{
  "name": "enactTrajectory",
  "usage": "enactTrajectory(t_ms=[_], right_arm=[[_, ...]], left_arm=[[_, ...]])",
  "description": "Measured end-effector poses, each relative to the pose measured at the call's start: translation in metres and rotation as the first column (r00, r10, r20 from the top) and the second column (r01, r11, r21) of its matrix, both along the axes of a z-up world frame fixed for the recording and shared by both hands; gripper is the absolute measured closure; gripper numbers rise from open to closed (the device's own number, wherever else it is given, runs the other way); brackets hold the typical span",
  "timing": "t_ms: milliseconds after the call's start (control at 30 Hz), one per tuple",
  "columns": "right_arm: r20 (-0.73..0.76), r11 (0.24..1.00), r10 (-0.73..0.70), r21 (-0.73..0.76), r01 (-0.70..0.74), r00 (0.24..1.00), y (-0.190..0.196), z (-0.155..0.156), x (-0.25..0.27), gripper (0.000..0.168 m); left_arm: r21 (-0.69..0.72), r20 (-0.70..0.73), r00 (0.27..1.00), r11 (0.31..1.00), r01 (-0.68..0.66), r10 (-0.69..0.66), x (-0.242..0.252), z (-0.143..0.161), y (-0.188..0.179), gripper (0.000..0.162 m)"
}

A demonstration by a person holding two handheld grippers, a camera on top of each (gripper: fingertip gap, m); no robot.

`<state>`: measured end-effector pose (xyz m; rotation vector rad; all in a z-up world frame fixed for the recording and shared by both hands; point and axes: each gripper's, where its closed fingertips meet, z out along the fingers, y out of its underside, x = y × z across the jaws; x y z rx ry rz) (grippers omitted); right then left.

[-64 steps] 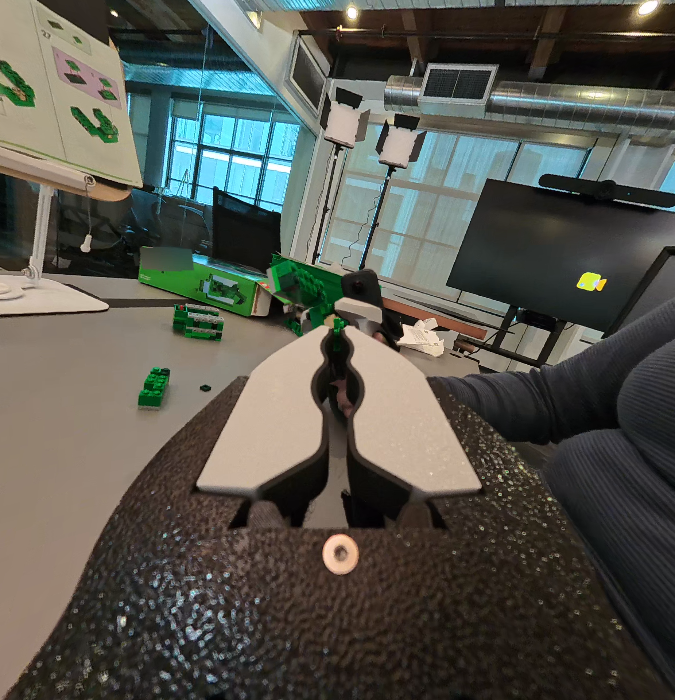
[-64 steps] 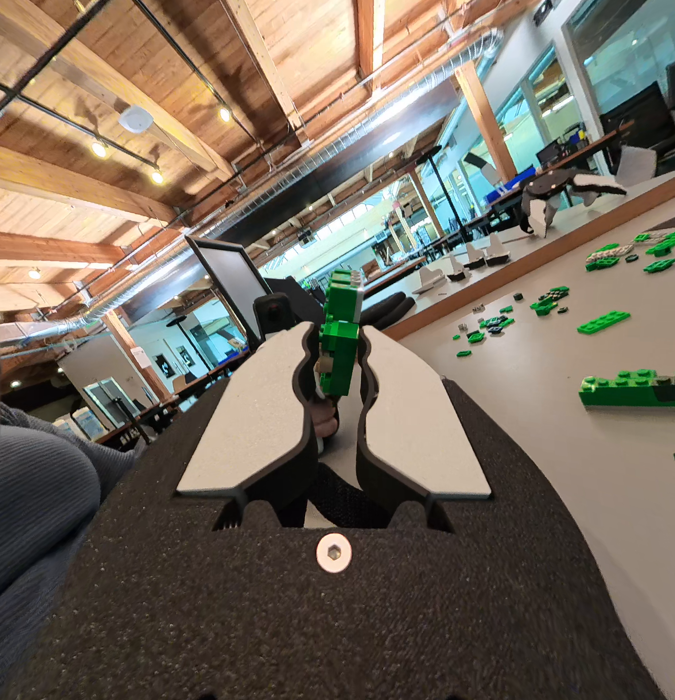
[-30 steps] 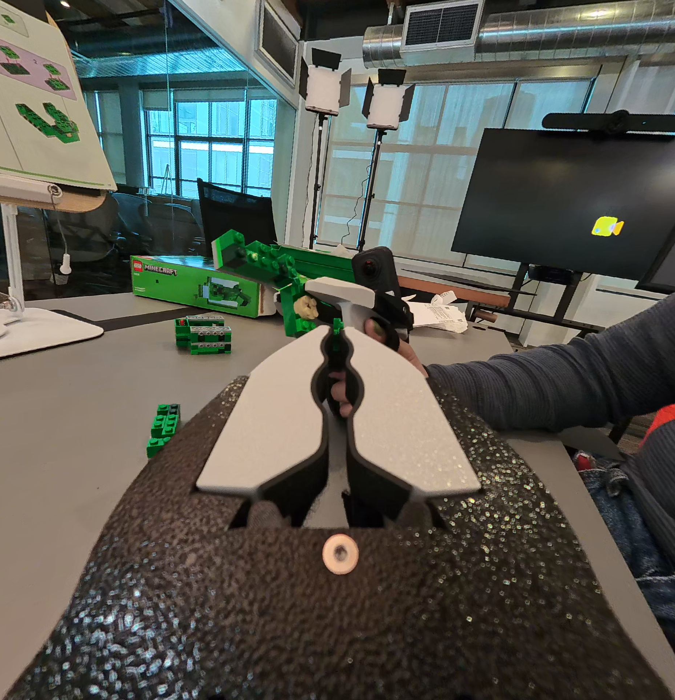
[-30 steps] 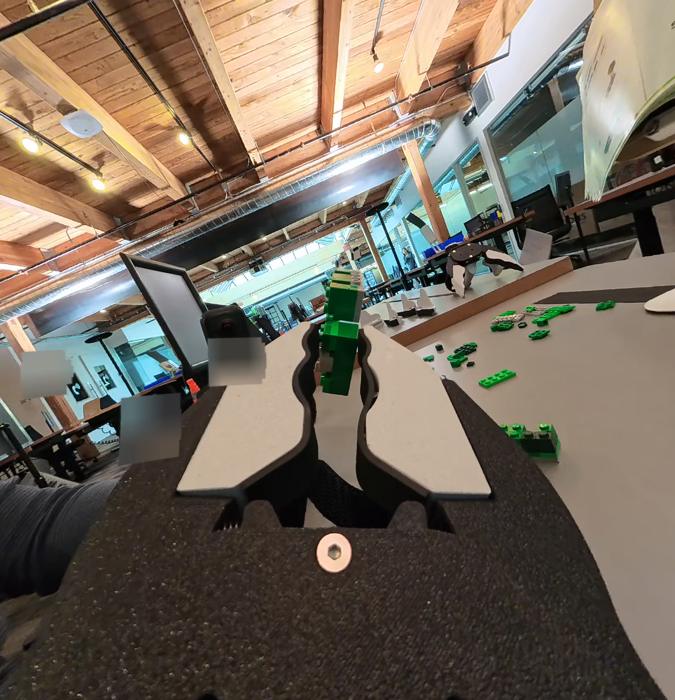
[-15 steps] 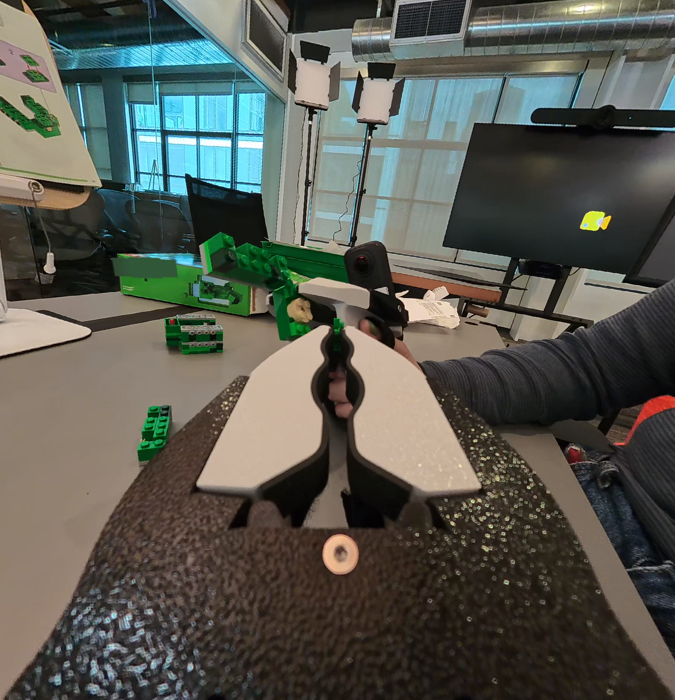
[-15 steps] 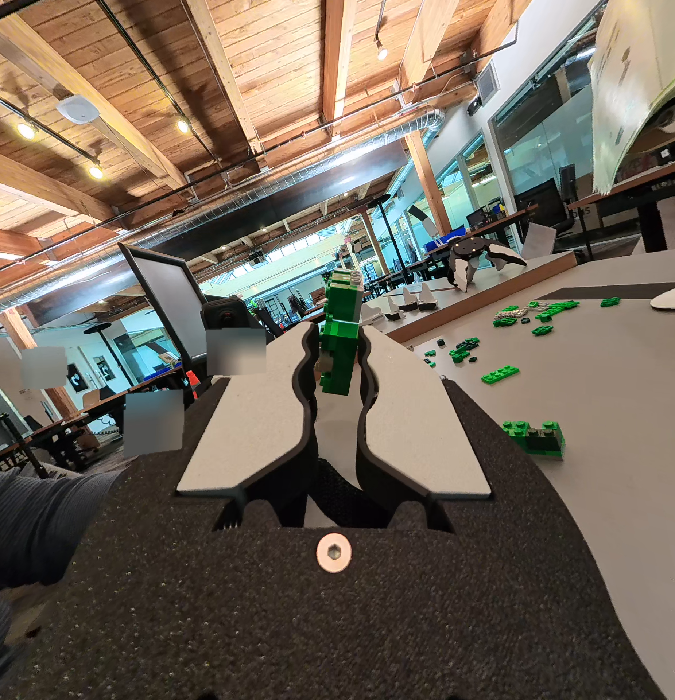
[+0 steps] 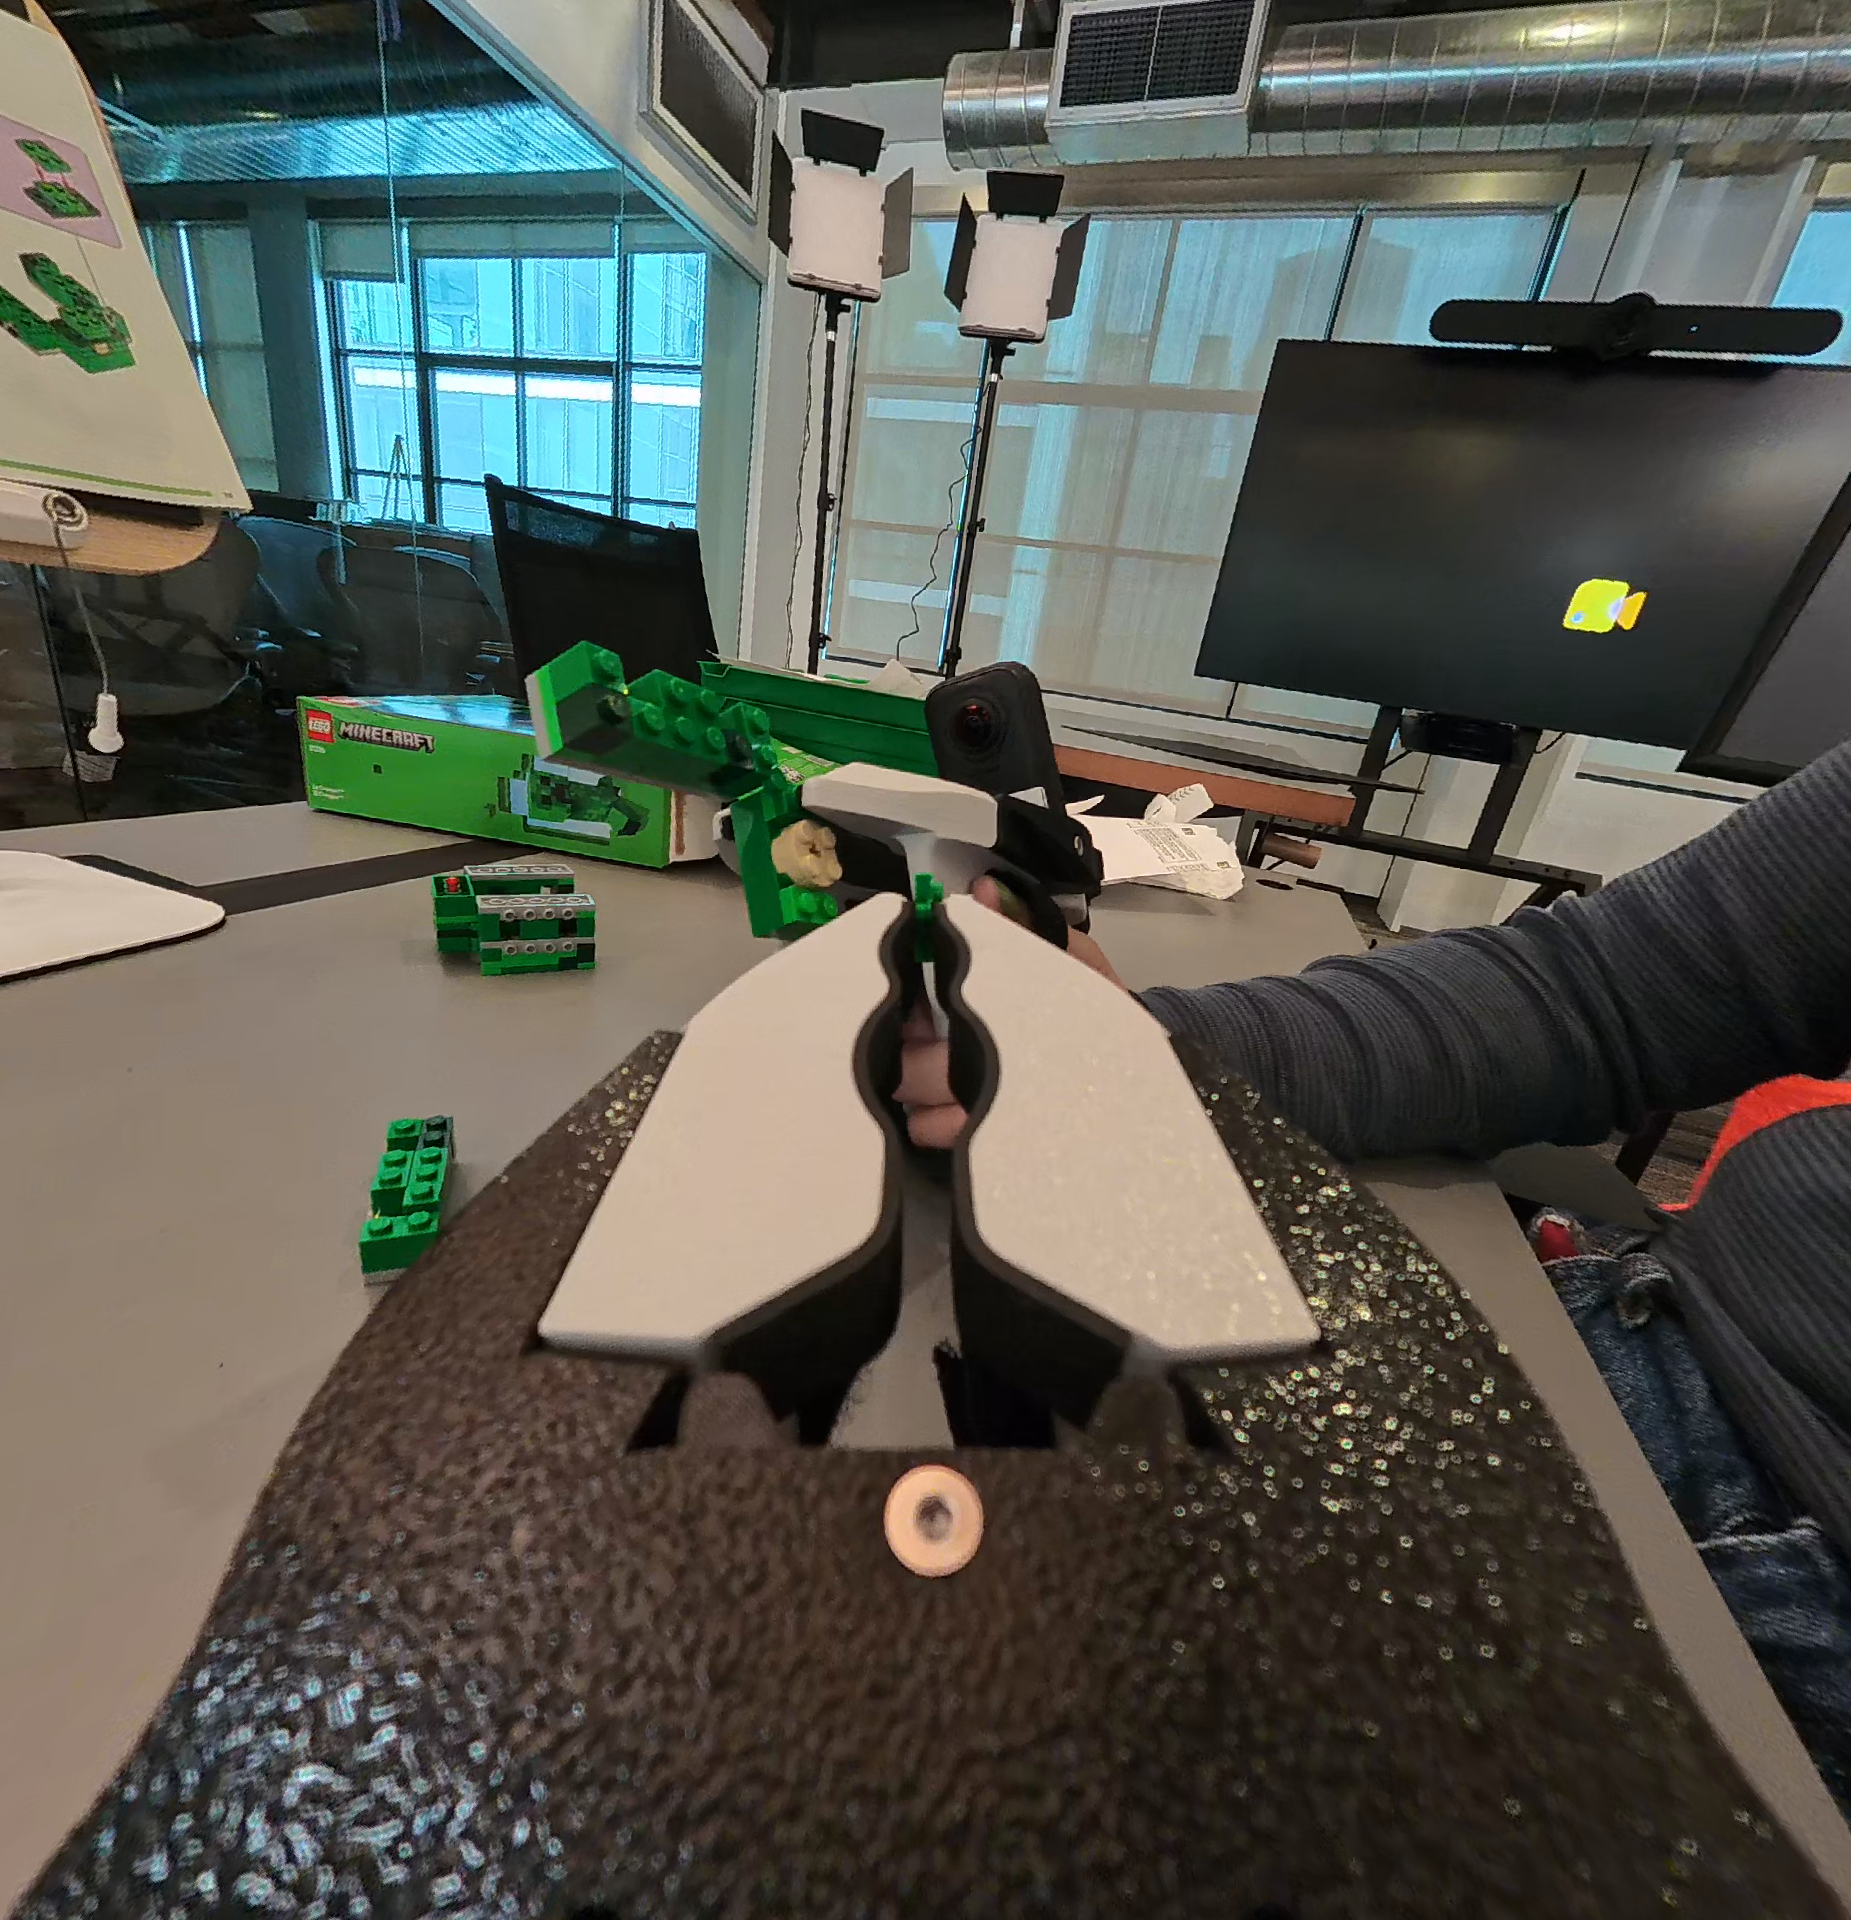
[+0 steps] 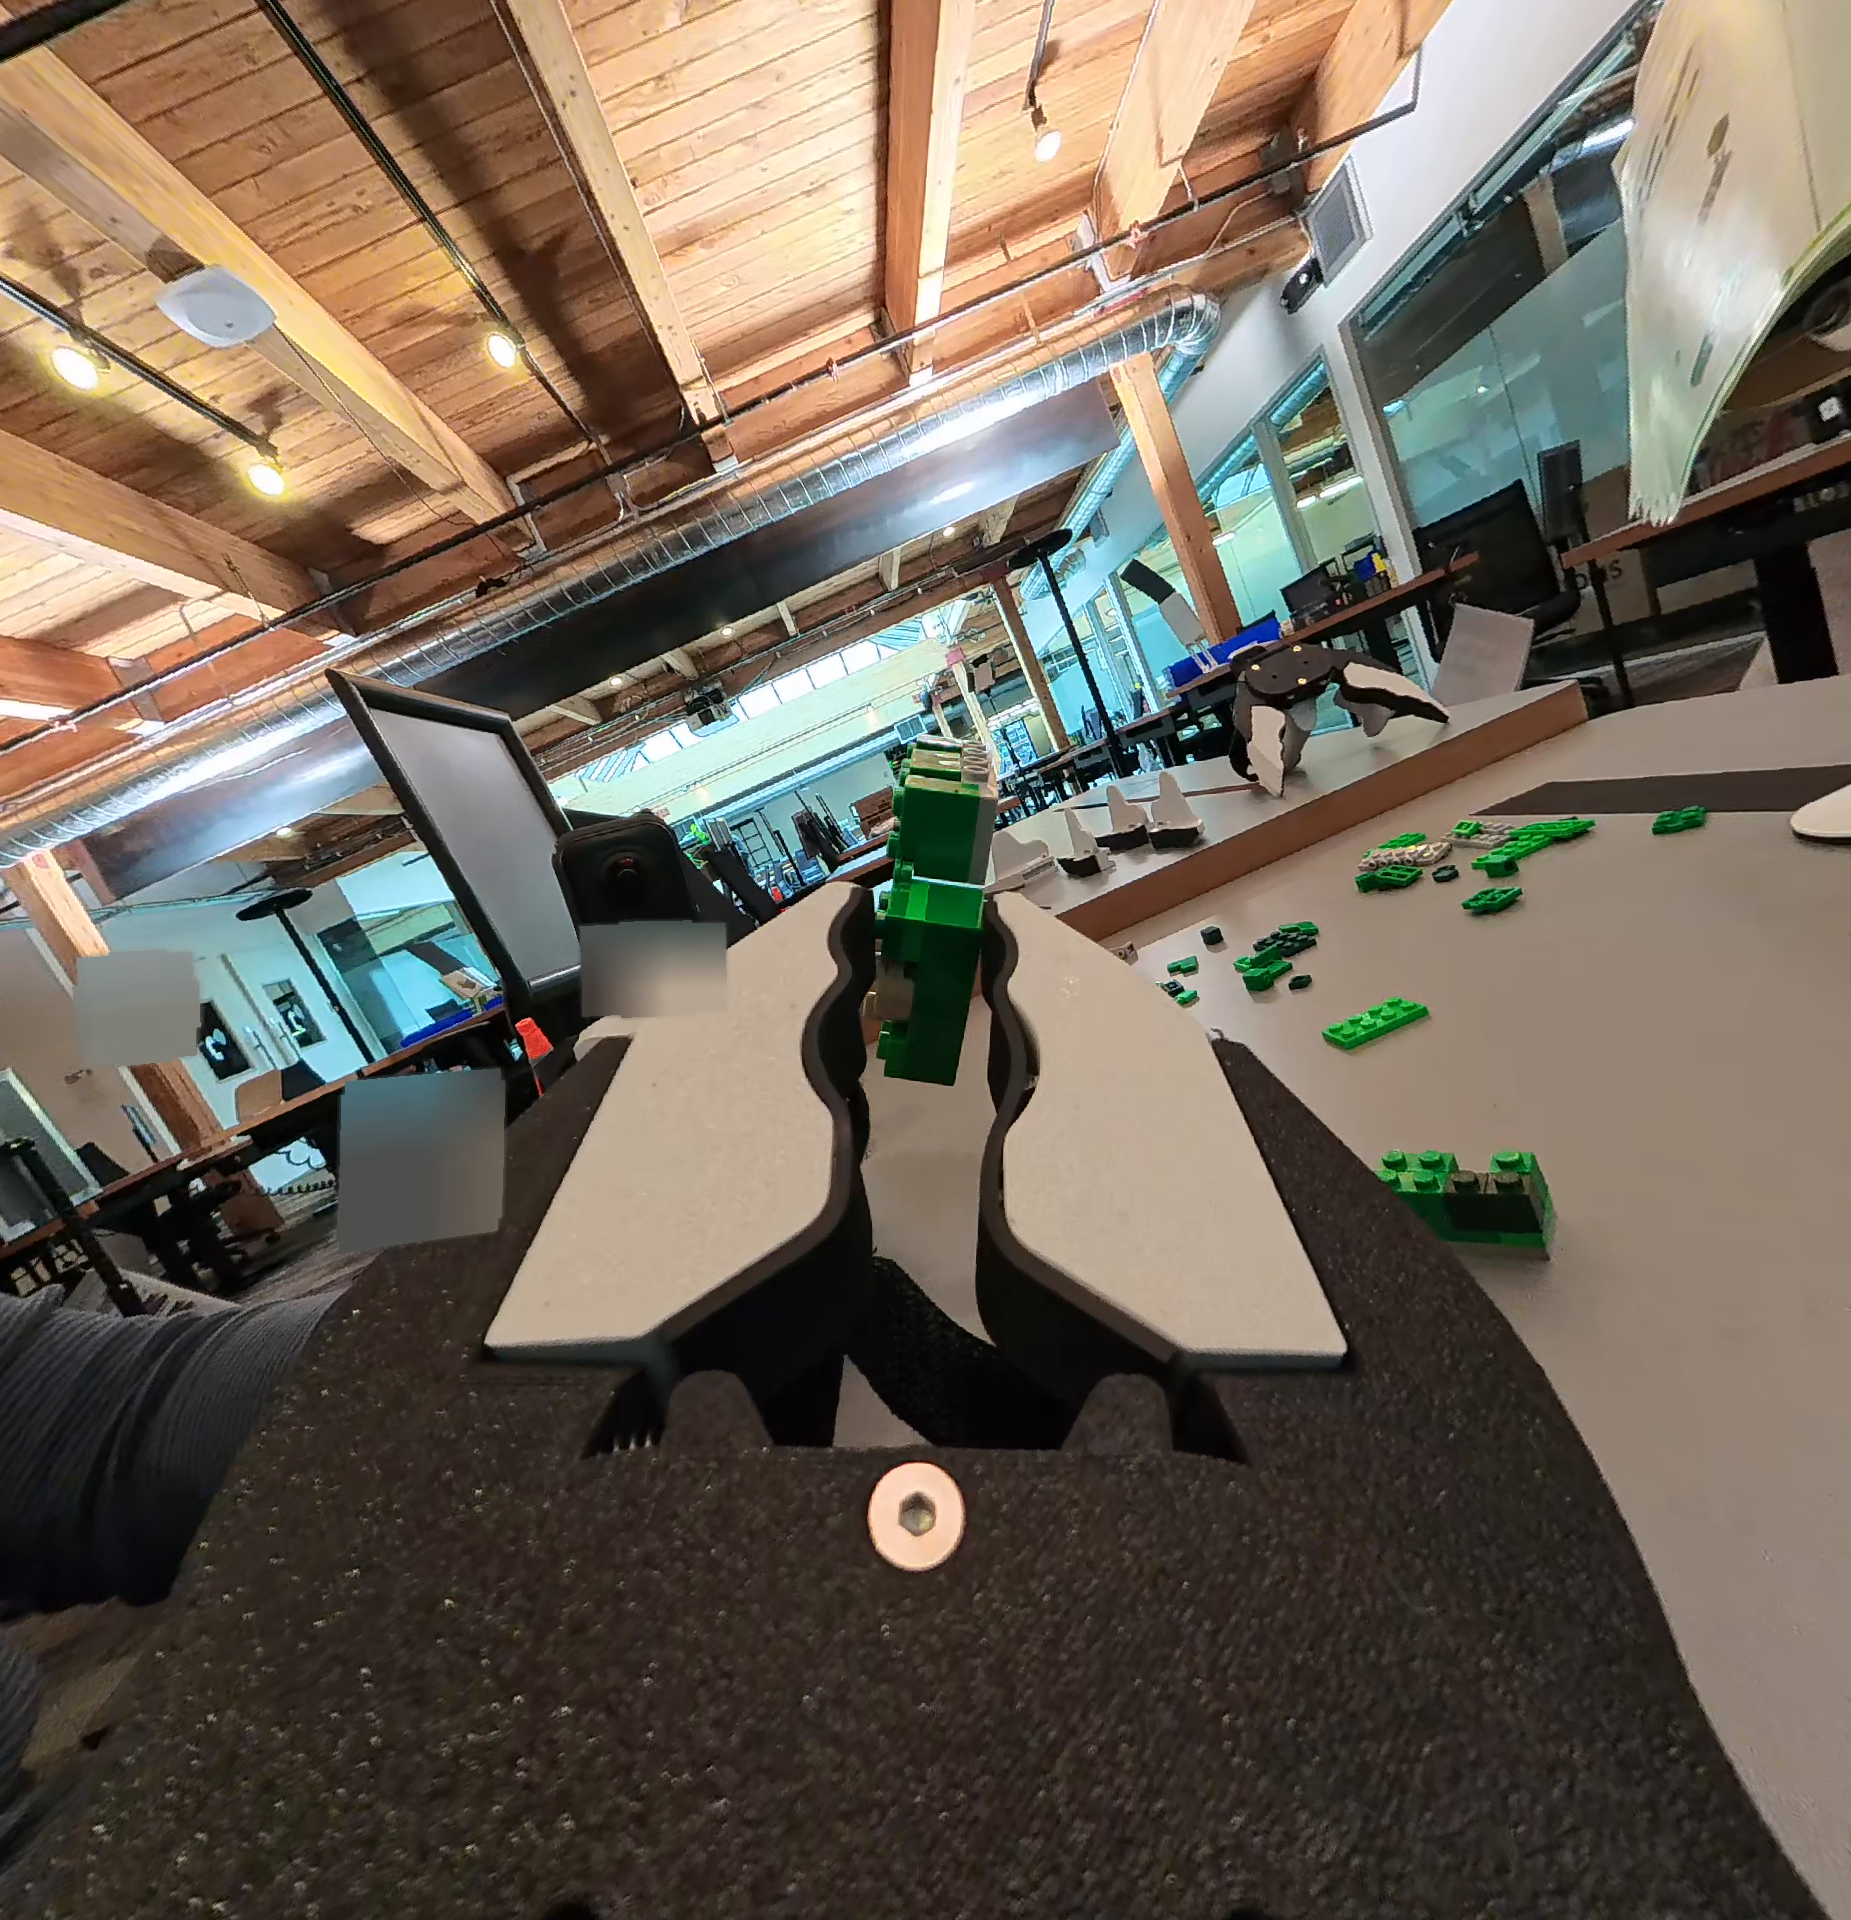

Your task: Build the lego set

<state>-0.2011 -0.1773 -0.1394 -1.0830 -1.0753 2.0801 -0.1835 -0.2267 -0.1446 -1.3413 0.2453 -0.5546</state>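
My left gripper (image 7: 923, 914) is shut on a small thin green piece (image 7: 925, 902) that sticks out at its tips. My right gripper (image 8: 921, 935) is shut on a long green lego assembly (image 8: 936, 914) and holds it in the air, tilted up. In the left wrist view the same assembly (image 7: 672, 738) shows with a tan round part, held by the right gripper (image 7: 838, 821) just beyond my left tips. The small piece's shape is mostly hidden by the fingers.
On the grey table (image 7: 173, 1091) lie a green and grey block (image 7: 516, 920), a small dark green brick stack (image 7: 407, 1190) and a green set box (image 7: 485, 769). Loose green plates (image 8: 1373, 1023), a green-black piece (image 8: 1472, 1195) and scattered bits (image 8: 1472, 852) lie to the right. An instruction sheet (image 7: 48, 291) stands at left. One gripper's finger ends stand about 6 cm off the other's. The right tips stand about 12 cm off the small dark green brick stack (image 7: 407, 1190).
Both grippers have come down and levelled over the table; the right gripper with the assembly now sits closer in front of my left tips. Both grips are unchanged.
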Motion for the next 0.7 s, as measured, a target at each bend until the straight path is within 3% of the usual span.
enactTrajectory(t_ms=[700], right_arm=[[0.007, 1.000, 0.004, -0.003, -0.004, 1.000, -0.0004, -0.0010, -0.0009, 0.150]], left_arm=[[0.007, 0.004, 1.000, 1.000, 0.009, -0.009, 0.0003, 0.0007, -0.0010, 0.160]])
